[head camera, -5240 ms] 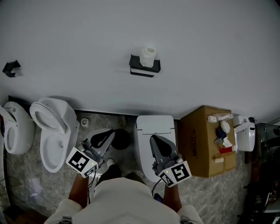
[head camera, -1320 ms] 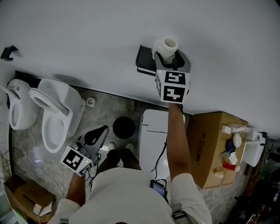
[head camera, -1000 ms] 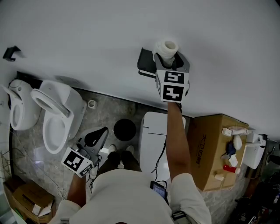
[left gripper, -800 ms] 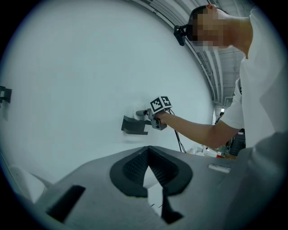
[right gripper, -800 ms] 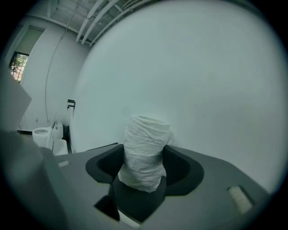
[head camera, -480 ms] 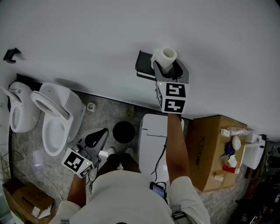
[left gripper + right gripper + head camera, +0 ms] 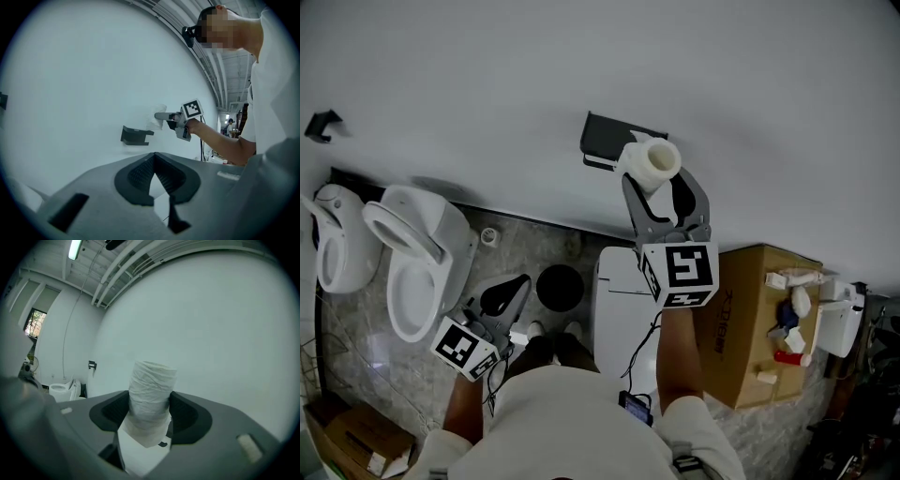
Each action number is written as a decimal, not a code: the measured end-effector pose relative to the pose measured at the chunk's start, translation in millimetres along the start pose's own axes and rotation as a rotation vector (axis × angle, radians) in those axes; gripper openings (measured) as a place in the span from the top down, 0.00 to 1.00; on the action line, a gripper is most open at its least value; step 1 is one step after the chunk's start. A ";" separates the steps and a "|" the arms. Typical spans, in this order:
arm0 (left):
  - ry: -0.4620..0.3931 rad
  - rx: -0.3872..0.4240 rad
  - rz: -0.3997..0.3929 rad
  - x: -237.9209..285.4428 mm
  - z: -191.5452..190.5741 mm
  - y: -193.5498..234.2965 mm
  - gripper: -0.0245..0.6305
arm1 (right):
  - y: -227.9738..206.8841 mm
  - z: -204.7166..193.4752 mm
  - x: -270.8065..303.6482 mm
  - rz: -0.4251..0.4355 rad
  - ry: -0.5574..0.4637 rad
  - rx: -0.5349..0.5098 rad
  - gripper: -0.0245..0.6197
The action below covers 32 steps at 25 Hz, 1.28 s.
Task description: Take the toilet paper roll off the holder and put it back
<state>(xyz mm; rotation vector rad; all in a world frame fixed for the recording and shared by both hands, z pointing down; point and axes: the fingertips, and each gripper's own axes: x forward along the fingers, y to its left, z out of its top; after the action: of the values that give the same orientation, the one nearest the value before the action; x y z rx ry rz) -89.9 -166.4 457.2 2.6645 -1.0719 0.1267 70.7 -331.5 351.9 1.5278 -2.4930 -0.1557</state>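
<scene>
A white toilet paper roll hangs in the air in front of the white wall, with my right gripper shut on it. The right gripper view has the roll standing upright between the two pads. The black holder on the wall is bare, up and left of the roll. From the left gripper view I see that holder, and the roll just to its right and apart from it. My left gripper stays low by my left side, jaws together, with nothing between them.
Below the holder stands a closed white toilet with a black bin beside it. An open toilet and another fixture stand at the left. A cardboard box with small items sits at the right. A small black hook is on the wall.
My right gripper has pulled back from the wall with the roll, down and to the right in the head view. The holder is now bare. The left gripper has stayed put.
</scene>
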 end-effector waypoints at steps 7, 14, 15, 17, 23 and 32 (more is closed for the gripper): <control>-0.007 0.009 -0.026 -0.8 2.2 -7.6 0.96 | 26.4 14.9 -61.0 0.069 -0.021 0.005 0.52; -0.018 0.020 -0.040 -4.0 8.3 -11.3 0.96 | 49.8 16.0 -109.7 0.094 -0.024 0.032 0.52; -0.019 0.020 -0.040 -5.0 8.7 -10.7 0.96 | 51.5 16.9 -112.8 0.099 -0.026 0.039 0.52; -0.017 0.020 -0.045 -5.4 7.7 -11.0 0.96 | 52.6 17.4 -115.6 0.104 -0.033 0.053 0.52; -0.001 0.015 -0.055 -4.2 1.5 -19.0 0.96 | 54.6 6.7 -112.7 0.112 -0.018 0.060 0.52; -0.015 0.018 -0.040 -14.3 3.8 -19.8 0.96 | 61.1 9.6 -115.3 0.113 -0.025 0.054 0.52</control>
<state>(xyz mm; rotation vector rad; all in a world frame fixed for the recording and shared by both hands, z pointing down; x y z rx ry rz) -86.6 -144.2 446.8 2.7056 -1.0262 0.1087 66.1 -201.3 340.2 1.4088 -2.6151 -0.0902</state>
